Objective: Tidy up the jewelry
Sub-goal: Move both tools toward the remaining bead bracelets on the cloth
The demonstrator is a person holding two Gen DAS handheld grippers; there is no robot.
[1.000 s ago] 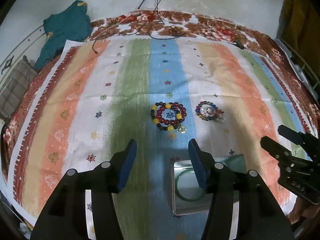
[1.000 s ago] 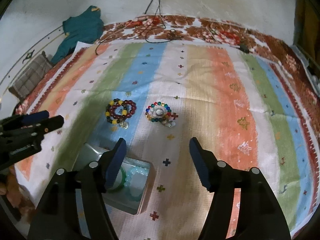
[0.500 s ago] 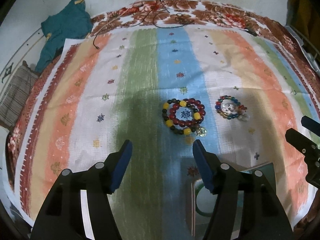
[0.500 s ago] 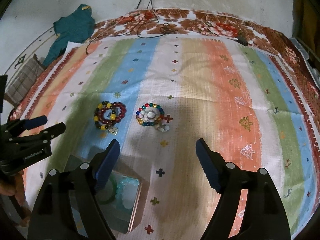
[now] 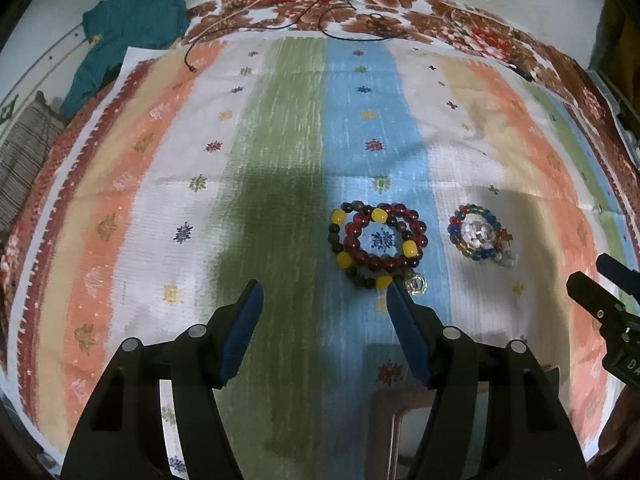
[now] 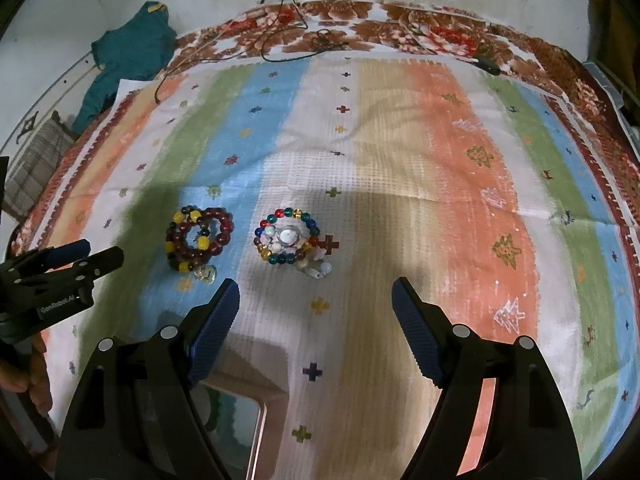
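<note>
The left claw hangs with its two blue-padded fingers spread wide and nothing between them, above the striped woven cloth that covers a bed with a brown floral sheet. A stack of dark red, brown and yellow bead bracelets lies flat on the cloth's blue stripe, just ahead of the left claw's right-hand finger, whose tip overlaps the stack's near edge in the left wrist view; whether it touches cannot be told. A small clear ring charm sits at the near edge of the stack.

To the right of that stack, near but apart from it, lies a ring of multicoloured glass beads with a clear crystal cluster at its centre. It rests on a white stripe ahead of the right claw, closer to its left-hand finger. The right claw is also spread wide and grips nothing.

A rectangular tray with a copper-coloured rim sits on the cloth at the near edge, mostly hidden beneath the claws' bodies. Pale green shapes show inside it in the right wrist view, too obscured to identify.

A teal garment lies at the far left by the wall, and black cables trail across the floral sheet.
</note>
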